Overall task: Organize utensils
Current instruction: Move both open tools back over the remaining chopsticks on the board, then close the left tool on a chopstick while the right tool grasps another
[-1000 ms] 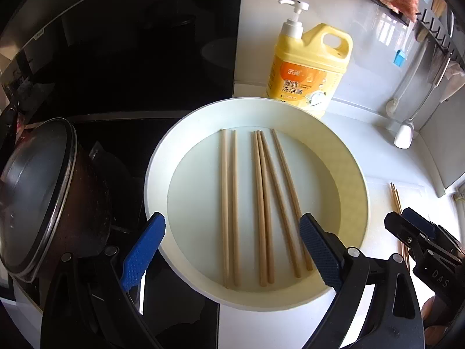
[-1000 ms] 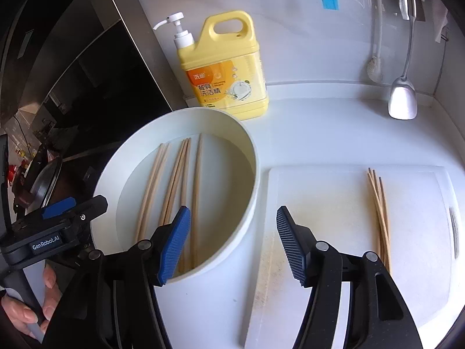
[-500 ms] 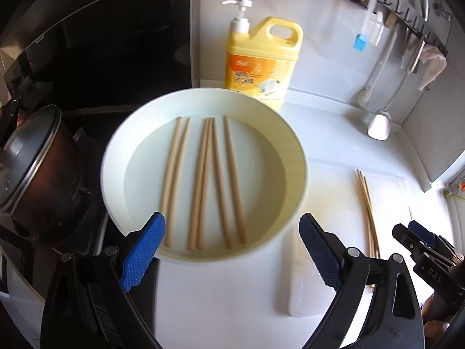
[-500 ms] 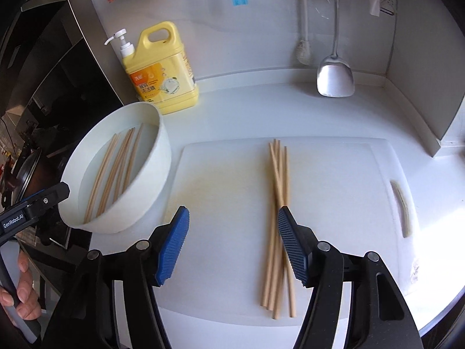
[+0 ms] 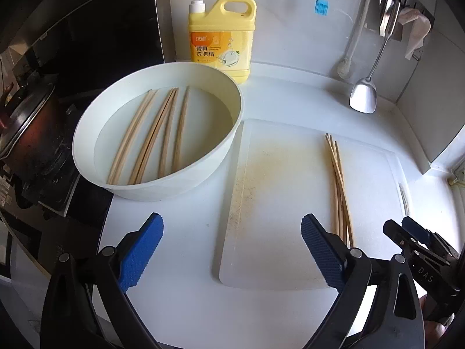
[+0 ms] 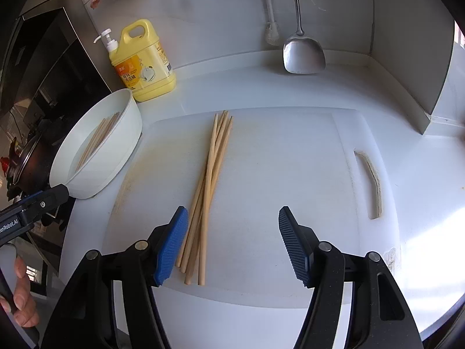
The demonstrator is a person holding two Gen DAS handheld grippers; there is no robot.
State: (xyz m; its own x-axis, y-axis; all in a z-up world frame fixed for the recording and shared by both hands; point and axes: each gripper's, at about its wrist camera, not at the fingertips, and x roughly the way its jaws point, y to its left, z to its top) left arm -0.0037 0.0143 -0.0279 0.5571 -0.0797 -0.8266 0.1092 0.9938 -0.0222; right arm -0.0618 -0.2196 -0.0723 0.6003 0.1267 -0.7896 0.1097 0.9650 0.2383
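Observation:
Several wooden chopsticks (image 5: 151,136) lie in a white basin (image 5: 229,142) of water on the left; the basin also shows in the right wrist view (image 6: 116,157). A second bundle of chopsticks (image 6: 212,180) lies on the white cutting board (image 6: 290,174), also seen in the left wrist view (image 5: 338,186). My left gripper (image 5: 232,250) is open and empty above the counter, in front of the basin and the board's left edge. My right gripper (image 6: 232,241) is open and empty above the board, its left finger beside the bundle's near ends.
A yellow dish-soap bottle (image 5: 221,37) stands behind the basin. A steel spatula (image 6: 303,55), a brush and a blue silicone brush (image 5: 321,5) hang on the back wall. A dark pot with a lid (image 5: 26,133) sits on the stove at left.
Both grippers have pulled back and swung right, away from the basin. The cutting board and its chopstick bundle now lie before the right gripper. Both stay open.

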